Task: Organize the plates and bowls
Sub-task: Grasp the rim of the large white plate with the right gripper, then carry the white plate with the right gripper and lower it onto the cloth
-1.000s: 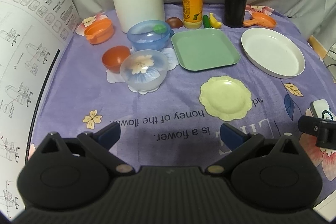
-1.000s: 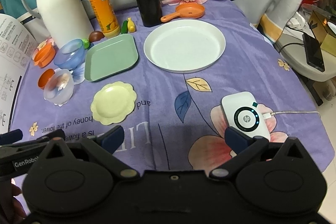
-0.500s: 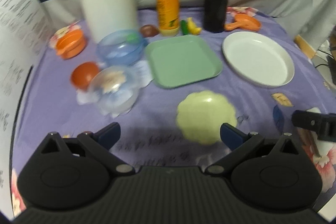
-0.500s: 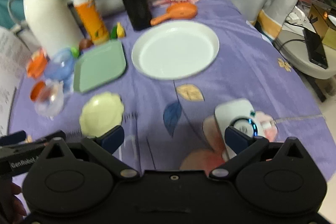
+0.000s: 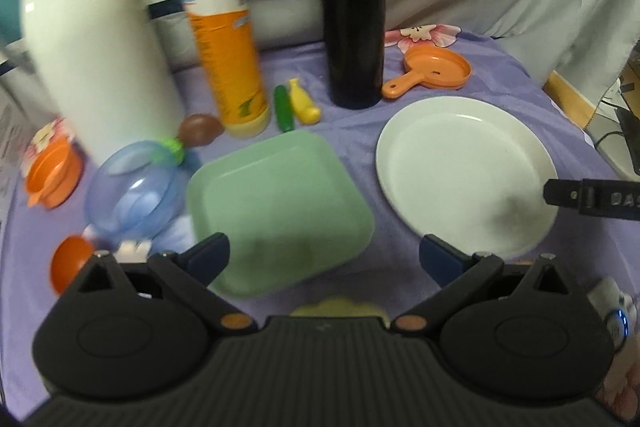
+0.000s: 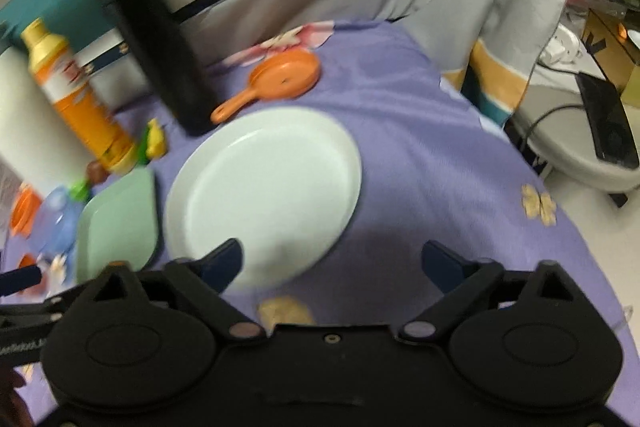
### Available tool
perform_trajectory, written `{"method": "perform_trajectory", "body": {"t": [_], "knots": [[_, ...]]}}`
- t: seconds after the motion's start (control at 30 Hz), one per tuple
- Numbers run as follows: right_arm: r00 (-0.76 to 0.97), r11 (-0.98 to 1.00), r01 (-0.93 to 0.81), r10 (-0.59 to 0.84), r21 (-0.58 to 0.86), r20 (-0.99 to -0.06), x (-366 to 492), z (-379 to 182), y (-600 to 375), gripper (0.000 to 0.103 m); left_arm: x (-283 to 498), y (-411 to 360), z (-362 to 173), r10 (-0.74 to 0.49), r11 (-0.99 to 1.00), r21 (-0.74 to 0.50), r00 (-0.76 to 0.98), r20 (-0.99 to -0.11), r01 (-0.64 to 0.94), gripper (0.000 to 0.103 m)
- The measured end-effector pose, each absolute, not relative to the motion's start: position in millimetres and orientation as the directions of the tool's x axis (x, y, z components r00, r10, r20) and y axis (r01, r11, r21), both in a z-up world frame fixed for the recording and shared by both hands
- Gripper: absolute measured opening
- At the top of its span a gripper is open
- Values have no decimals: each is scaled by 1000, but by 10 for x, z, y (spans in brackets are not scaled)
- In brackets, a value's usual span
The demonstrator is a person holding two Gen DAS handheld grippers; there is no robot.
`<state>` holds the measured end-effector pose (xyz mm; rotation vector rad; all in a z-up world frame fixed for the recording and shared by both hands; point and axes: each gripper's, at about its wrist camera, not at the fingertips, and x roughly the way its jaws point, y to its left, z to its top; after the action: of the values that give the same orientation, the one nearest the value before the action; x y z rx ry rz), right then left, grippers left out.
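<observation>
Left-wrist view: my left gripper [image 5: 324, 253] hung spread and empty over the near edge of the square green plate [image 5: 280, 211], which lay flat on the purple-clothed worktop [image 5: 500, 63] straight ahead of its fingers. The round white plate [image 5: 466, 171] lay just beside the green one, to its right, the two rims near but apart.

Right-wrist view: my right gripper [image 6: 334, 261] was likewise unclenched with nothing between its fingers, though its jaws had just been closing a little. The round white plate [image 6: 264, 199] lay directly ahead, its near rim at the left fingertip, while the right finger stood over bare cloth.

I judged each hand to be nearest its own plate: left to green, right to white. Neither plate had a long axis, so the approach turned only on meeting the near rim.

The blue bowl [image 5: 132, 191] stood left of the green plate, and a pale yellow scalloped plate [image 5: 340, 307] peeked out below the left gripper.
</observation>
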<state>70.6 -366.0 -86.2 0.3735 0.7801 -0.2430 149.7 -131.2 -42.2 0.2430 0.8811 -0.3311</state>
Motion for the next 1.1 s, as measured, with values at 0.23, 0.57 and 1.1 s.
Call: {"method": "perform_trajectory", "body": {"t": [0.23,0.57,1.1], "knots": [[663,898,374,-84,232,-744,1114,-1141,-3905,32,1863,-1662,-538,-206,905,74,584,-785,419,93],[679,923,300,-27,243,-734,1126,-1222,-3895,19,2192,-2116,-798,-260,850,44,490,-832,525,41],[675,918,299,-12,259,-738,1207,-1135,-3853,20,2060,-2120,-823,-204,869,90,519,-830,487,37]]}}
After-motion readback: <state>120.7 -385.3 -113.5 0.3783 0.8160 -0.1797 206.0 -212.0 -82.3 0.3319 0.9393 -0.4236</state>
